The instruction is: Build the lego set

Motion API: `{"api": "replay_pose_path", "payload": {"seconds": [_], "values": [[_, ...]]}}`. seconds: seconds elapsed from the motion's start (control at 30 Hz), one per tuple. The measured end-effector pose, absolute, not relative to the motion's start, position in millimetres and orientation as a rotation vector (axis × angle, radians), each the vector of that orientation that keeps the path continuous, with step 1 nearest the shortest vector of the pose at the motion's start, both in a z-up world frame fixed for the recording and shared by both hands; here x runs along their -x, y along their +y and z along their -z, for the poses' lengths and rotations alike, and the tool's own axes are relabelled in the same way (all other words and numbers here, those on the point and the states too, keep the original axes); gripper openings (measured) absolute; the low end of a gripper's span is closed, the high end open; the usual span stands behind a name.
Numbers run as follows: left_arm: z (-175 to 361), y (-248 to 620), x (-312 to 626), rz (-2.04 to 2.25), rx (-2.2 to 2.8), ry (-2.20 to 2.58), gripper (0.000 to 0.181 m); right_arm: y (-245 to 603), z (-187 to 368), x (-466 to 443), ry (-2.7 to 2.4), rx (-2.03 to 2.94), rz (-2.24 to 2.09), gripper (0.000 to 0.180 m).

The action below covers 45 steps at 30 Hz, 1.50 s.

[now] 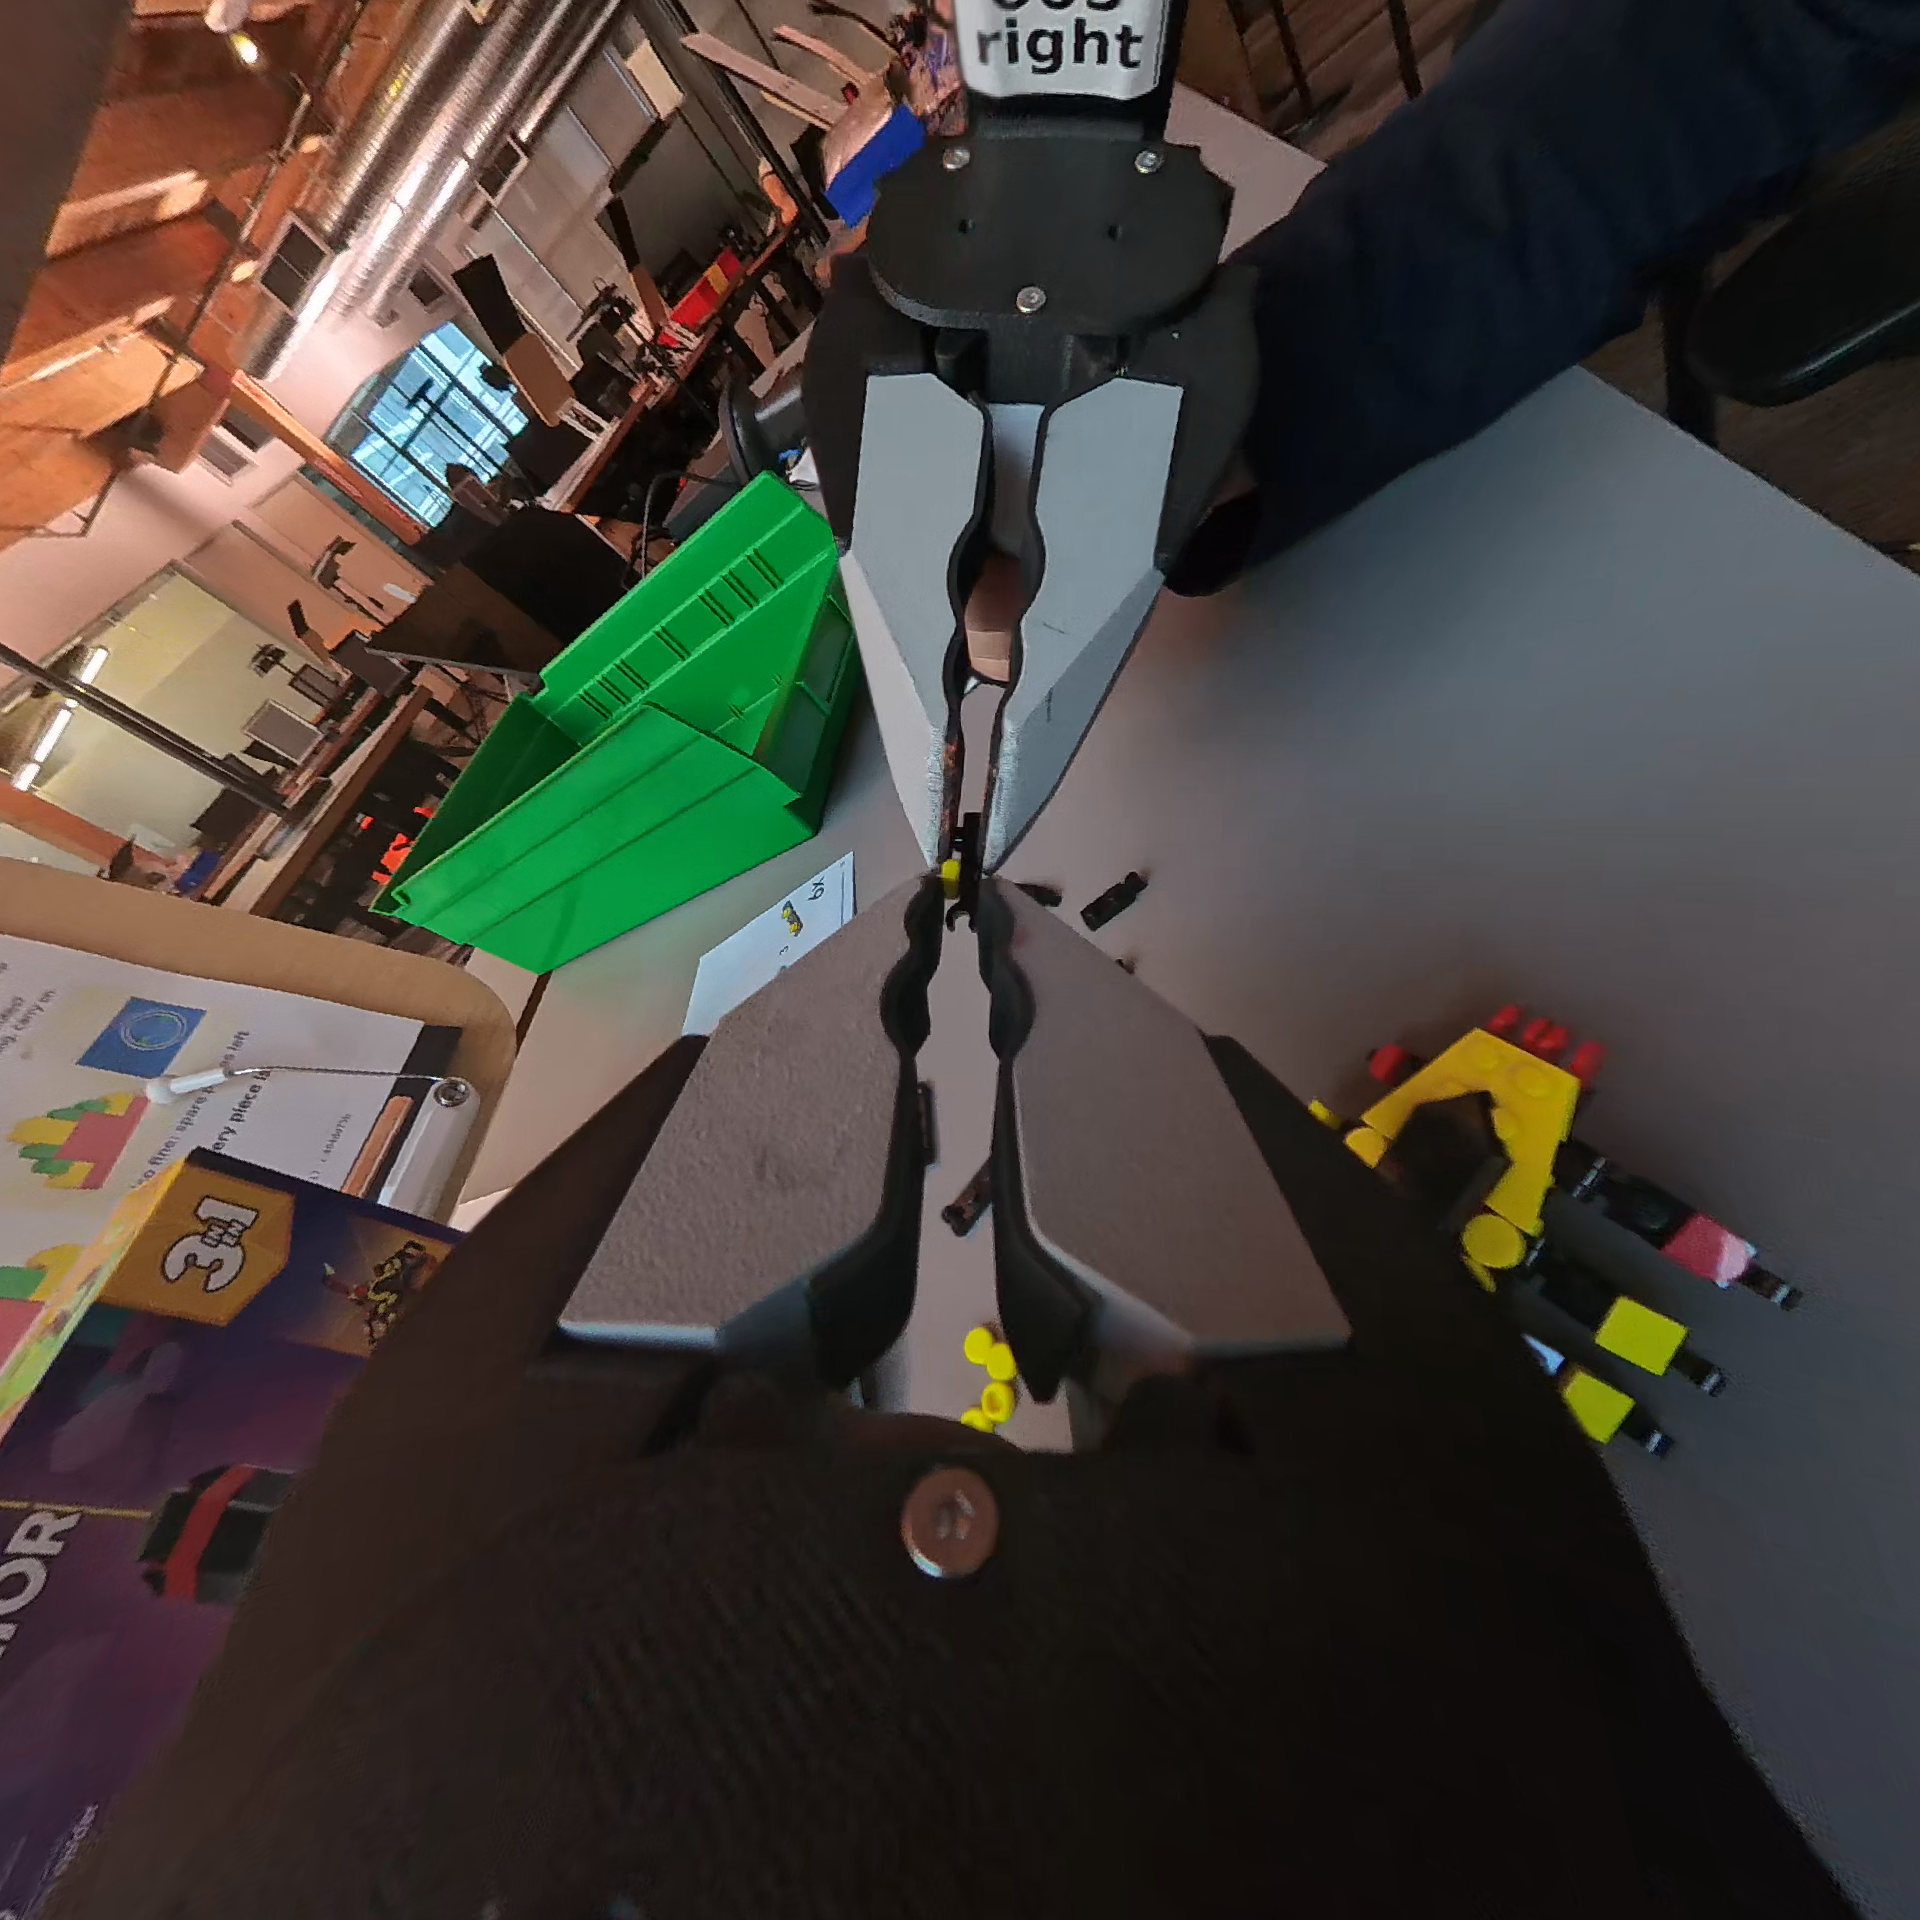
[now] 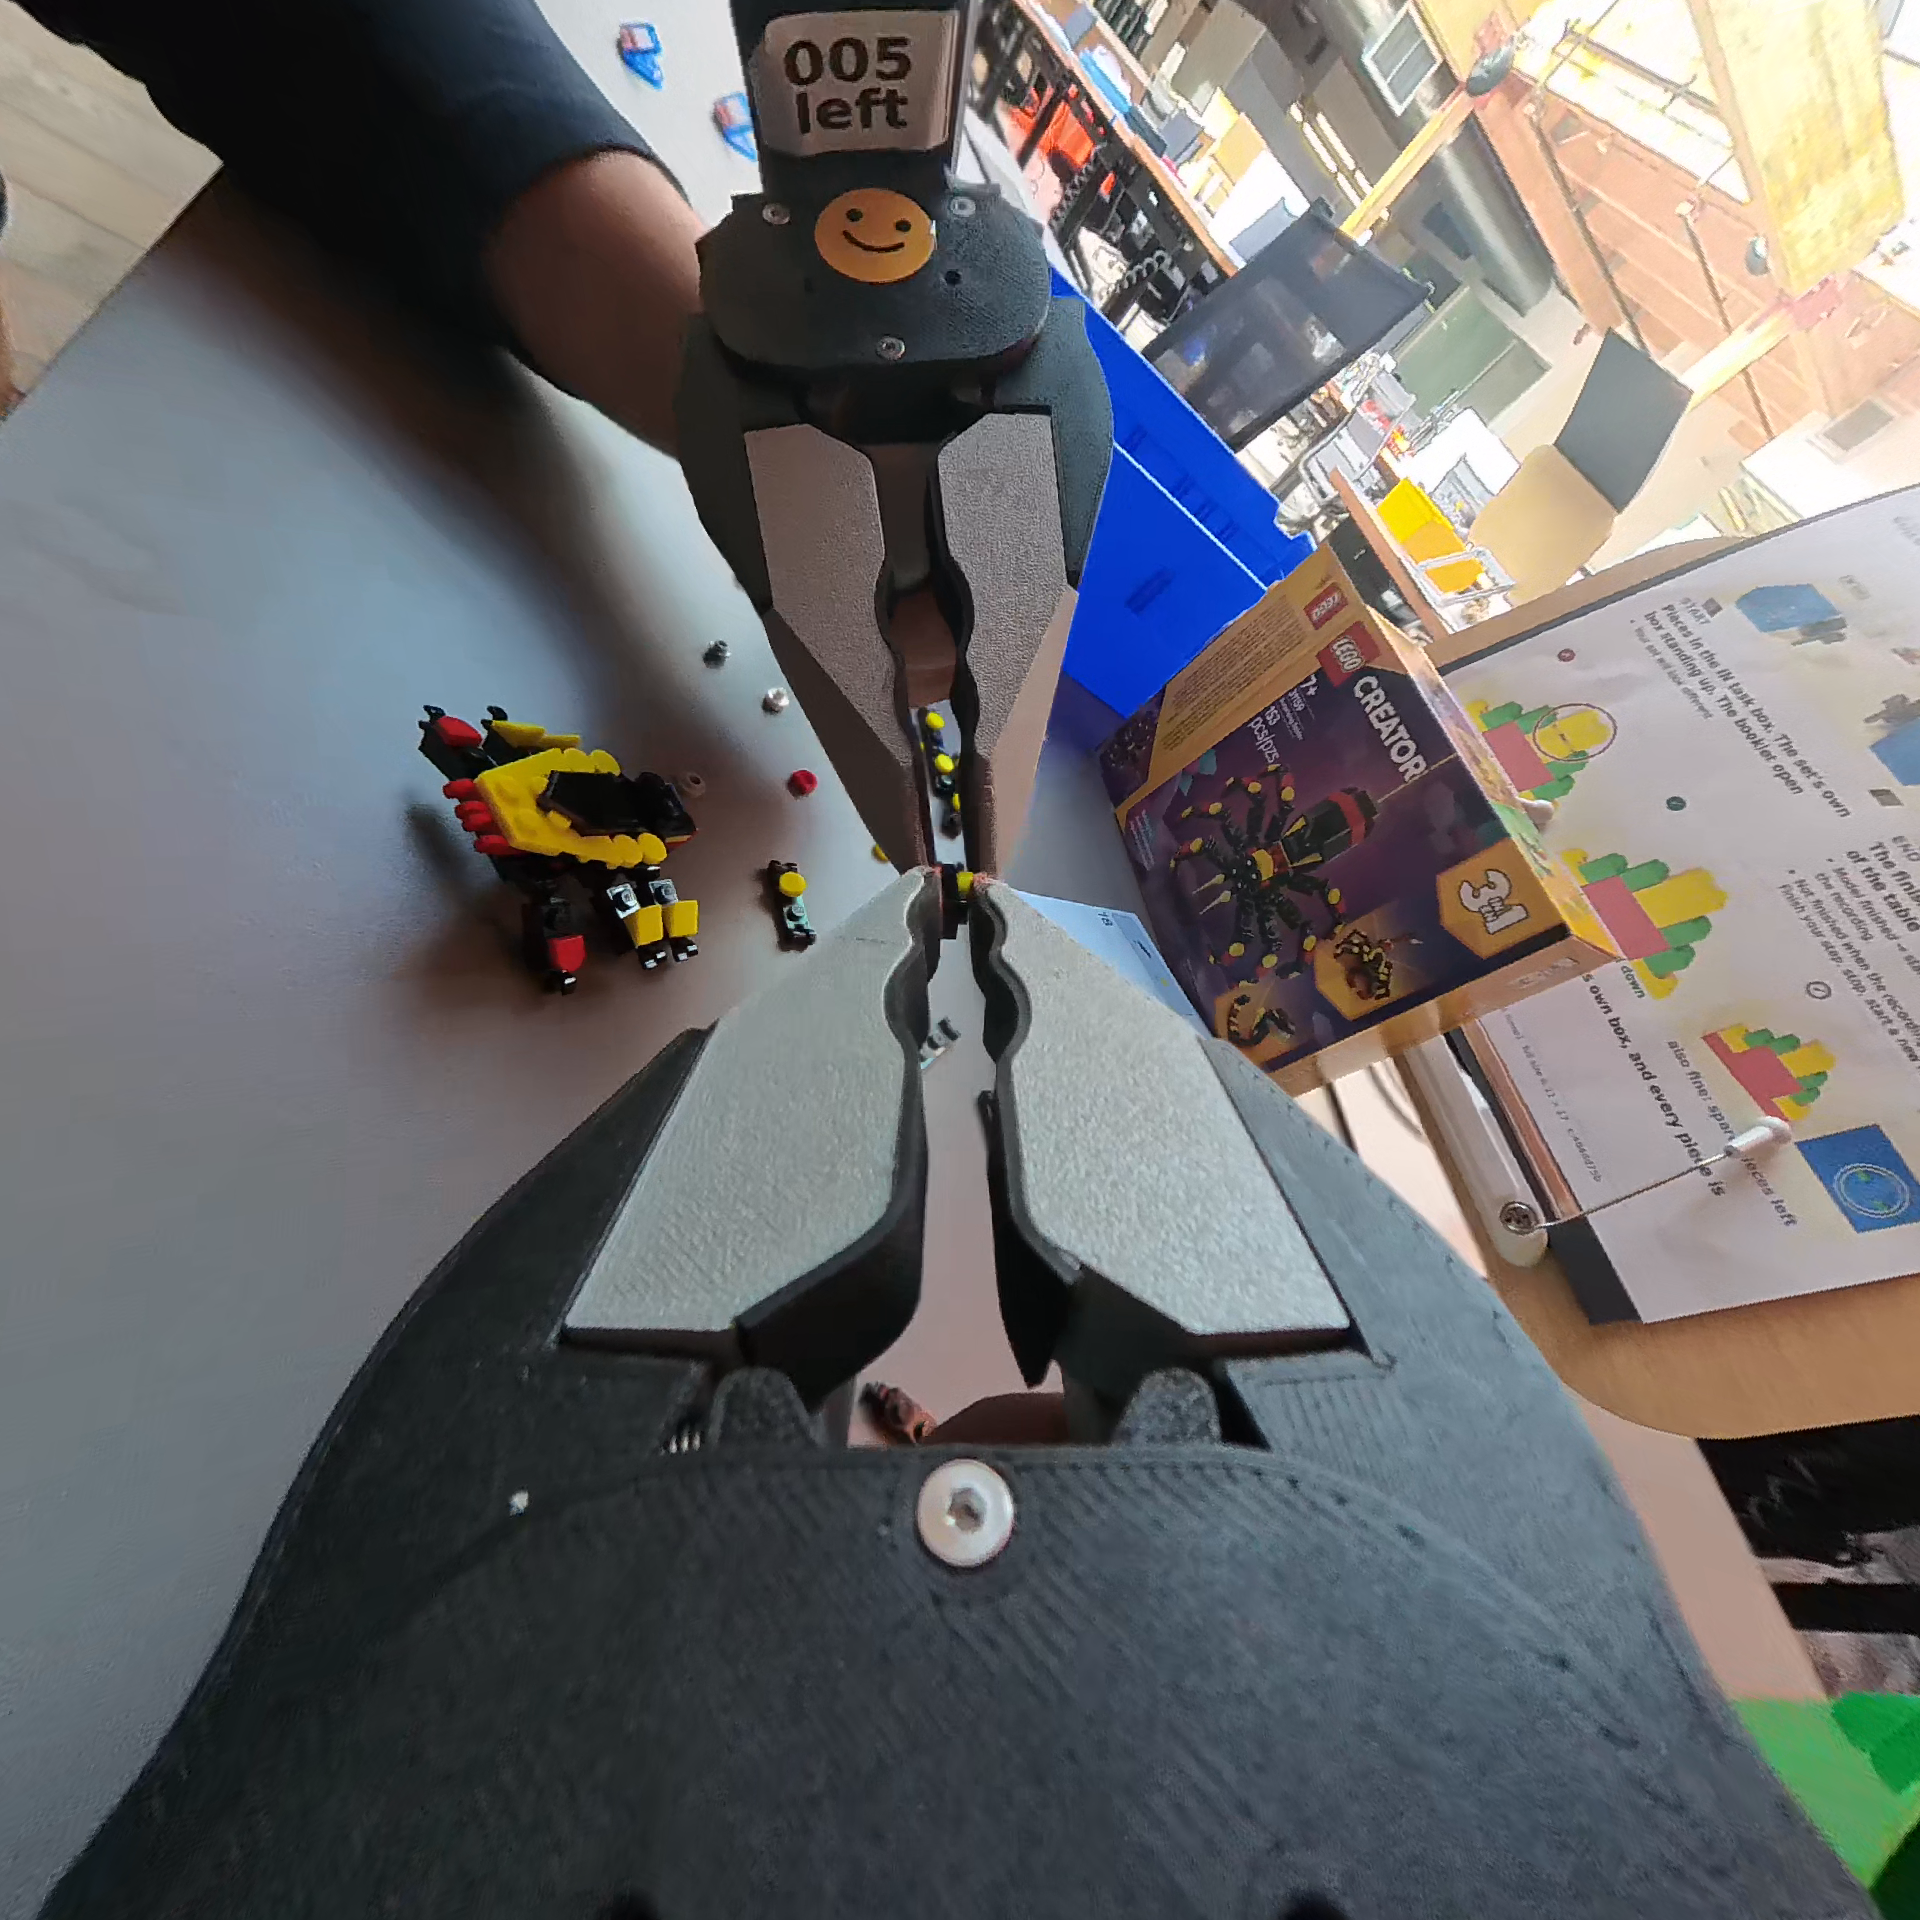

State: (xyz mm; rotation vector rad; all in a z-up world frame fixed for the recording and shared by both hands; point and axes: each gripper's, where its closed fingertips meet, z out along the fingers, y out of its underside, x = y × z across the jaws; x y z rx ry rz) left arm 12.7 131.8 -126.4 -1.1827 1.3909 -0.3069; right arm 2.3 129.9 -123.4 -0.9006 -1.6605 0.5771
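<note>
My left gripper point(image 1: 956, 902) and my right gripper point(image 2: 954, 902) meet tip to tip above the grey table point(image 1: 1455, 727). Both are shut on one small black-and-yellow lego piece point(image 1: 954, 875), which also shows in the right wrist view point(image 2: 958, 886). I cannot tell whether it is one part or two pressed together. The right gripper point(image 1: 968, 847) comes in from the top of the left wrist view, and the left gripper point(image 2: 951, 862) from the top of the right wrist view. The partly built yellow, black and red model point(image 2: 571, 821) lies on the table point(image 2: 260, 623), and shows at the right in the left wrist view point(image 1: 1507, 1174).
Loose parts lie around: yellow studs point(image 1: 987, 1371), black bits point(image 1: 1112, 899), a small black-and-yellow sub-assembly point(image 2: 792, 904), a red stud point(image 2: 800, 781). A green bin point(image 1: 644, 748), a blue bin point(image 2: 1153, 520), the set's box point(image 2: 1340, 821) and an instruction board point(image 2: 1714, 935) stand along one side. My left and right fingertips are right by each other.
</note>
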Motion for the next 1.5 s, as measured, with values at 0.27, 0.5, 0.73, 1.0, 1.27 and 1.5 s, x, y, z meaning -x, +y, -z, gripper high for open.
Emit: {"api": "replay_pose_path", "payload": {"seconds": [0.27,0.5,0.73,1.0,1.27,1.5], "values": [[145,145,-5,-0.012,1.135,1.494,0.003,146,142,2,-1.643,1.145,-0.731,0.015],[148,151,-1,-0.155,1.093,1.518,0.003,149,154,8,-1.615,1.385,-0.942,0.011],[148,152,-1,-0.279,0.999,1.536,0.004,147,151,10,-1.559,1.485,-1.156,0.006],[139,152,1,-0.427,0.884,1.535,0.003,147,141,11,-1.460,1.550,-1.371,0.005],[151,162,26,-0.227,1.199,1.537,0.003,160,164,10,-1.569,1.544,-1.038,0.005],[181,141,45,0.329,1.739,1.530,0.017,151,198,10,-1.788,1.487,-0.774,0.005]]}}
